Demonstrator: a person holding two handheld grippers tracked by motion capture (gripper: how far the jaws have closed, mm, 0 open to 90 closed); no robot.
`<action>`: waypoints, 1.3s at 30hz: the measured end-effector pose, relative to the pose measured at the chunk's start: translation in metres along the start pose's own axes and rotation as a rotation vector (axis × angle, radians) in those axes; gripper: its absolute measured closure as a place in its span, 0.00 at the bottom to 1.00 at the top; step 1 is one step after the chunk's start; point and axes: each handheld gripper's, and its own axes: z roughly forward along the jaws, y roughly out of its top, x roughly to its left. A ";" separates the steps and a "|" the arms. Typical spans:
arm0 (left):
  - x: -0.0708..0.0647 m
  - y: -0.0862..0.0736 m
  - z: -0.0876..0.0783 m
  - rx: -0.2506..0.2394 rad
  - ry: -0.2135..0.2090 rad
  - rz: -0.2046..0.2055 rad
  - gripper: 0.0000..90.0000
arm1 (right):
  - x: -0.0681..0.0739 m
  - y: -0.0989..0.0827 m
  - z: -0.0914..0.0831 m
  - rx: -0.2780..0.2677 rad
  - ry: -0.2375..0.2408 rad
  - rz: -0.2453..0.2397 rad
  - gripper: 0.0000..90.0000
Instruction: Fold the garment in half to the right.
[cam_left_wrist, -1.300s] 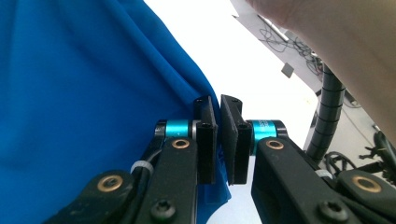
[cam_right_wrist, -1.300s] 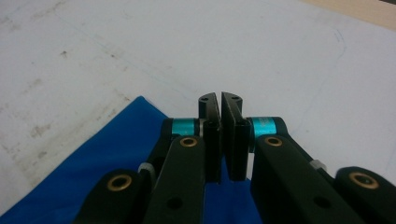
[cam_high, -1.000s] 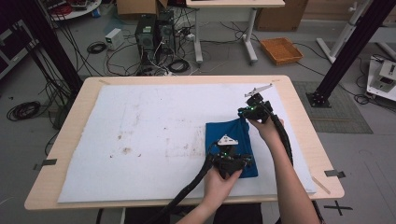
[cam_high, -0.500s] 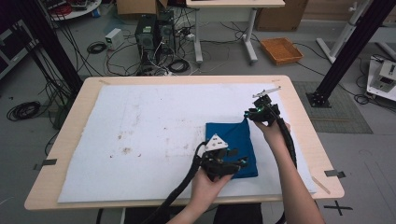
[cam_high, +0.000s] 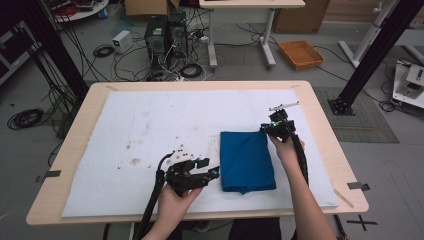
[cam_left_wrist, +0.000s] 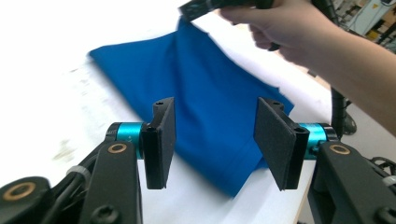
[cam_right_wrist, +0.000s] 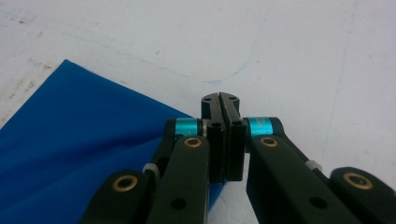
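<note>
A folded blue cloth (cam_high: 247, 160) (cam_left_wrist: 205, 93) (cam_right_wrist: 70, 140) lies on the white mat (cam_high: 150, 125), right of the middle. My right gripper (cam_high: 264, 127) (cam_right_wrist: 223, 100) is at the cloth's far right corner. Its jaws have just been closing and now stand shut on that corner, which the left gripper view shows drawn up to the right gripper (cam_left_wrist: 198, 5). My left gripper (cam_high: 210, 168) (cam_left_wrist: 212, 135) hovers just left of the cloth's near edge and points at it. Its jaws have just been opening and stand open with nothing between the pads (cam_left_wrist: 164, 135).
The mat covers most of the wooden table (cam_high: 320, 115). Its left half is bare apart from some brown stains (cam_high: 134, 161). Beyond the table, on the floor, are computer cases (cam_high: 162, 35), tangled cables and an orange tray (cam_high: 300, 52). Black frame posts (cam_high: 370, 55) stand at both sides.
My left gripper has let go of the cloth's near edge, opened and moved left off the cloth. My right gripper has stayed at the far right corner.
</note>
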 end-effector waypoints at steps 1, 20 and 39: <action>0.005 -0.003 -0.007 0.004 0.014 0.000 0.54 | -0.002 -0.001 -0.001 -0.004 -0.008 0.003 1.00; 0.035 -0.026 -0.056 -0.022 0.082 -0.029 0.53 | 0.028 -0.097 -0.088 -0.150 0.145 0.075 0.71; 0.039 -0.029 -0.057 -0.008 0.089 -0.038 0.53 | 0.046 -0.148 -0.097 -0.070 0.118 0.043 0.88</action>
